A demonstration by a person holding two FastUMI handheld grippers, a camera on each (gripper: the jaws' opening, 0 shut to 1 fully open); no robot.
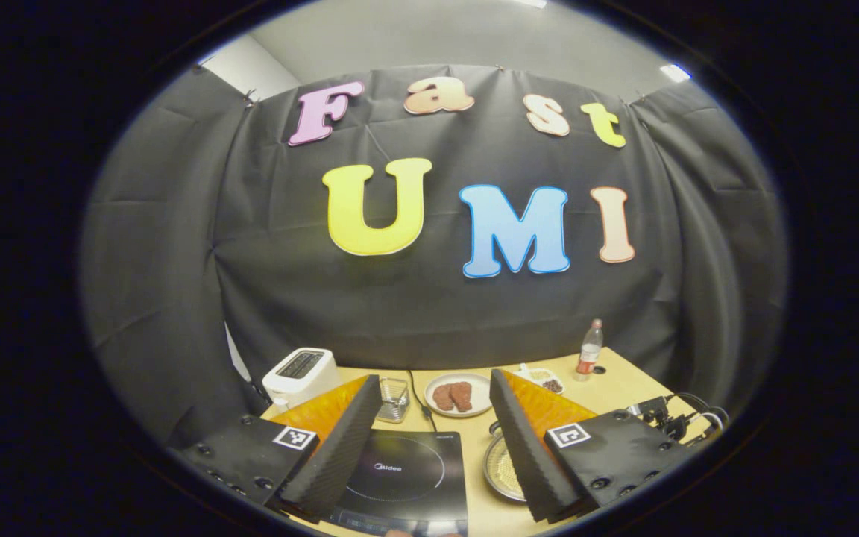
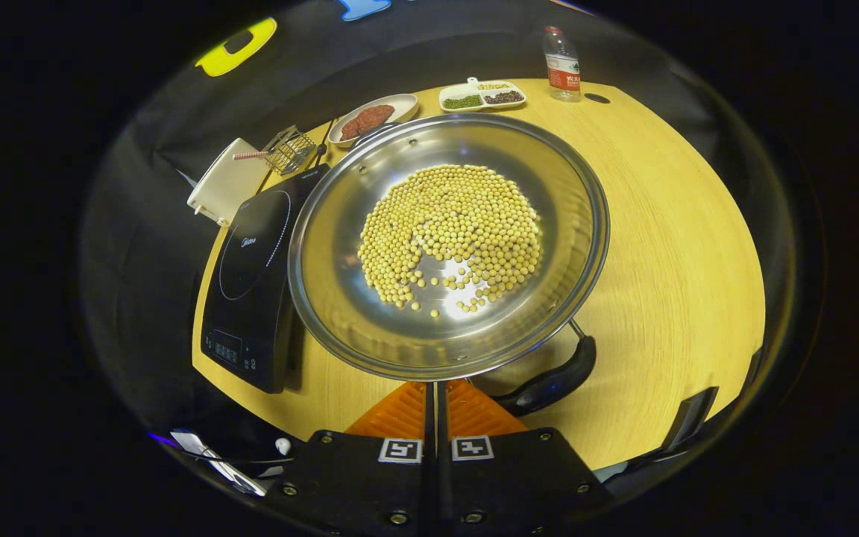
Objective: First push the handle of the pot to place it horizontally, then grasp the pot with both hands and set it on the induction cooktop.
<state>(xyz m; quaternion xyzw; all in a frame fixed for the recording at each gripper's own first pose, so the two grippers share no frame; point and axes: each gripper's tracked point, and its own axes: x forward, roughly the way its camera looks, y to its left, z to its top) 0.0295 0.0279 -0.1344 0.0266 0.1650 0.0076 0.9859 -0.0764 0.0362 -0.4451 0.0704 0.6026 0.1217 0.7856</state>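
I see the pot point(image 2: 448, 242), a wide steel pan with a heap of yellow beans point(image 2: 453, 233) in it, at the centre of the right gripper view, sitting on the bench point(image 2: 668, 246). Its handle point(image 2: 552, 380) lies at the lower right of the rim. The cooktop point(image 2: 254, 276) sits just beside the pot at centre left. My right gripper point(image 2: 435, 391) shows at the bottom centre with its fingers pressed together, empty, near the pot's close rim; I think it is just short of touching.

In the left gripper view my left gripper point(image 1: 435, 440) is spread wide, empty, over the cooktop point(image 1: 407, 473) at the bottom; the pot point(image 1: 502, 466) peeks in at lower right.

Beyond, a plate of meat point(image 2: 371, 118), a divided dish point(image 2: 482, 95), a bottle point(image 2: 562, 63), a wire basket point(image 2: 288, 149) and a white toaster point(image 1: 300, 375).
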